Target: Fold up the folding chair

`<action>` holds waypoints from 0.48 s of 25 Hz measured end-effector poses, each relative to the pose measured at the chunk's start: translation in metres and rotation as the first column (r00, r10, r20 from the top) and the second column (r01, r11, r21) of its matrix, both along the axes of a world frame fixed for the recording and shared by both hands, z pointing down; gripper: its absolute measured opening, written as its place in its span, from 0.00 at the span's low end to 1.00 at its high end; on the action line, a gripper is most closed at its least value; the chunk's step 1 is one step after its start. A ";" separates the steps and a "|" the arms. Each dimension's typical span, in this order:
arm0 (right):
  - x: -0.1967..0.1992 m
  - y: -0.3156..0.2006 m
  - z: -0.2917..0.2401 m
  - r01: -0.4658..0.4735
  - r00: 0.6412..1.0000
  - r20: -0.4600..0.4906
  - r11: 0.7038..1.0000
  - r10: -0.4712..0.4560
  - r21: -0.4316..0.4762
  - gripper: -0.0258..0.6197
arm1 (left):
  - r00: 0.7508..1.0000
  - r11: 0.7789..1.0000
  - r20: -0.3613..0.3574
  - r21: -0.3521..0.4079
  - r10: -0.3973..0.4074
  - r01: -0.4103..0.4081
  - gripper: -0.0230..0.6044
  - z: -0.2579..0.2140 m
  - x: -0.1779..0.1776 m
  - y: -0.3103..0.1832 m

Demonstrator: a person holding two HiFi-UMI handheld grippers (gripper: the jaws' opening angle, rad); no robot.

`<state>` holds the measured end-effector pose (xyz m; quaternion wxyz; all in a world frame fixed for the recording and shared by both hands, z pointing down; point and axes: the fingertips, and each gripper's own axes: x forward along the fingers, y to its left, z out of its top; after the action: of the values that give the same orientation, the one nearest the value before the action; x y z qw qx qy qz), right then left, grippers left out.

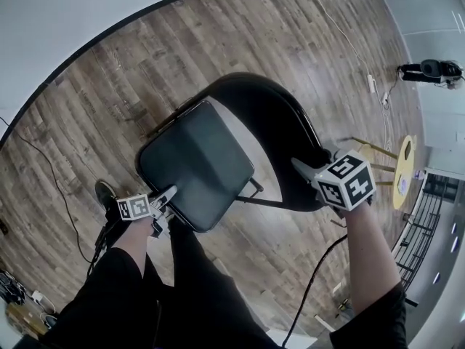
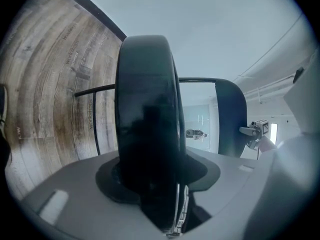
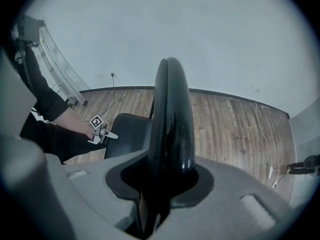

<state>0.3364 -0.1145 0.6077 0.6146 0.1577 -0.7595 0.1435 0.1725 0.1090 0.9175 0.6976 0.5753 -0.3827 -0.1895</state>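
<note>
A black folding chair stands on the wood floor. Its padded seat (image 1: 196, 162) lies at the middle left and its curved backrest (image 1: 272, 133) at the middle right. My left gripper (image 1: 168, 198) is shut on the seat's near edge, and the seat (image 2: 147, 109) fills the left gripper view edge-on between the jaws. My right gripper (image 1: 309, 171) points steeply down and is shut on the top rim of the backrest (image 3: 172, 119). In the right gripper view the seat (image 3: 127, 131) and left gripper (image 3: 111, 134) show below.
A yellow round stool (image 1: 403, 169) stands to the right of the chair. Headphones (image 1: 432, 70) lie on a grey surface at far right. A white power strip (image 1: 372, 83) and cables (image 1: 43, 173) lie on the floor. My shoe (image 1: 107, 193) is beside the left gripper.
</note>
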 end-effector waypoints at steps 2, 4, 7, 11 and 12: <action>-0.003 0.004 -0.002 0.003 1.000 0.000 1.000 -0.003 0.002 0.20 | 1.000 1.000 0.004 -0.004 0.001 -0.001 0.39 -0.003 0.000 0.000; -0.004 0.007 -0.004 0.005 1.000 0.001 1.000 -0.005 0.005 0.20 | 1.000 1.000 0.010 -0.009 0.000 0.000 0.38 -0.006 0.001 -0.001; -0.004 0.010 -0.008 0.006 1.000 -0.001 1.000 -0.006 0.014 0.20 | 1.000 1.000 0.021 -0.023 -0.002 0.002 0.38 -0.010 0.004 -0.005; -0.007 0.014 -0.010 0.005 1.000 -0.003 1.000 -0.004 0.019 0.19 | 0.999 0.999 0.034 -0.039 -0.002 0.004 0.38 -0.014 0.004 -0.008; -0.008 0.014 -0.010 0.006 1.000 -0.003 1.000 -0.006 0.019 0.19 | 0.999 0.999 0.038 -0.042 -0.004 0.005 0.38 -0.016 0.004 -0.009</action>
<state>0.3285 -0.1005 0.5974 0.6147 0.1616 -0.7603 0.1340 0.1764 0.1000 0.9017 0.7019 0.5631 -0.4009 -0.1721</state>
